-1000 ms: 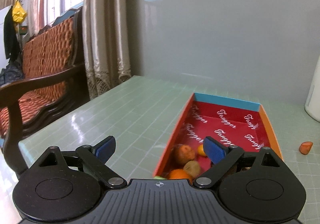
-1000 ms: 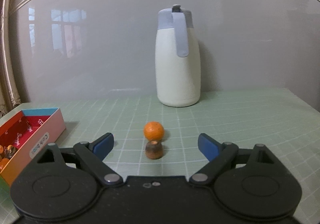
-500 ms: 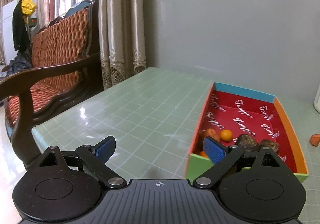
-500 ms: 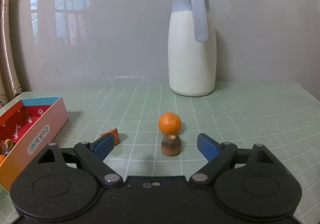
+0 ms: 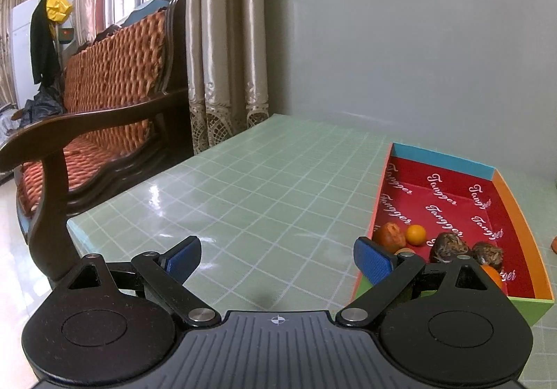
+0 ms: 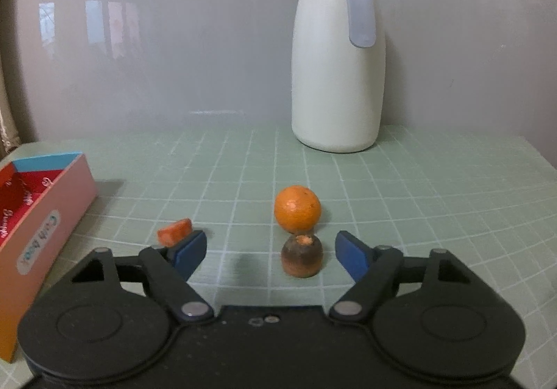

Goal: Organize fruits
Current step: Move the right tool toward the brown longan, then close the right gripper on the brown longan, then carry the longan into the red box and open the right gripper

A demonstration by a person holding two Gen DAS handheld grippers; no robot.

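Red-lined box sits at our left gripper's three o'clock, fruit already inside; those jaws are spread wide on nothing.

From the right wrist, our right gripper has just been narrowing; the brown fruit stands upright between the pads at one o'clock, untouched, the orange just behind.

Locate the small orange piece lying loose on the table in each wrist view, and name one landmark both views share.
Left wrist: orange piece cut off at the far right edge, on the table past the box's orange wall.
Right wrist: orange piece left of centre, just behind the left blue pad, between the box and the round orange.
Shared landmark: the red-lined box.
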